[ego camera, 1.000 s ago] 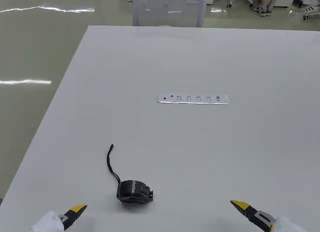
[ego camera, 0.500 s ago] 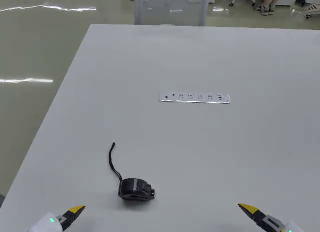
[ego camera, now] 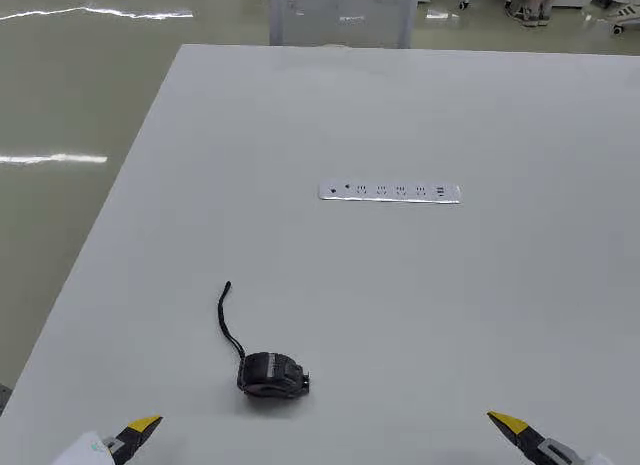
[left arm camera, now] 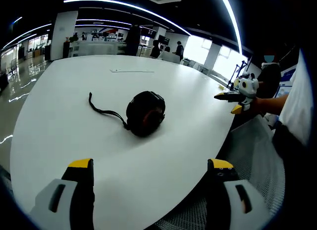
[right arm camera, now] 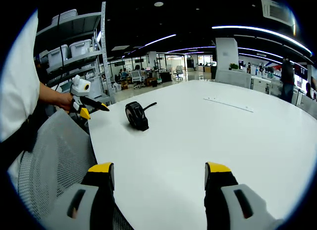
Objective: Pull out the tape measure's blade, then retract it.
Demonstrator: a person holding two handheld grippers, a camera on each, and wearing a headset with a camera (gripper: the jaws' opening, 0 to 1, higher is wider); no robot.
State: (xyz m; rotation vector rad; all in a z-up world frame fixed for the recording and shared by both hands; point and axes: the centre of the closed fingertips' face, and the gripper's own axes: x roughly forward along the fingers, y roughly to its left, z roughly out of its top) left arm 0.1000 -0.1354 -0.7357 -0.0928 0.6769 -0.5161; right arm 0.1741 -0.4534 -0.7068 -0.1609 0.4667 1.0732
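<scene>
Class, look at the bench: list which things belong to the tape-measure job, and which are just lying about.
For the job:
tape measure, blade not yet out
left tongs, open
right tongs, open

Lying about:
power strip
chair at the far end

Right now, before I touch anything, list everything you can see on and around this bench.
table: one, white, spans the head view.
tape measure: one, black, near edge, left of centre, apart from both grippers.
strap: one, black, trails from the tape measure toward the far side.
power strip: one, white, flat mid-table.
chair: one, light grey, at the far end.
left gripper: one, white with yellow tips, open, near edge.
right gripper: one, same colours, open, near edge.
</scene>
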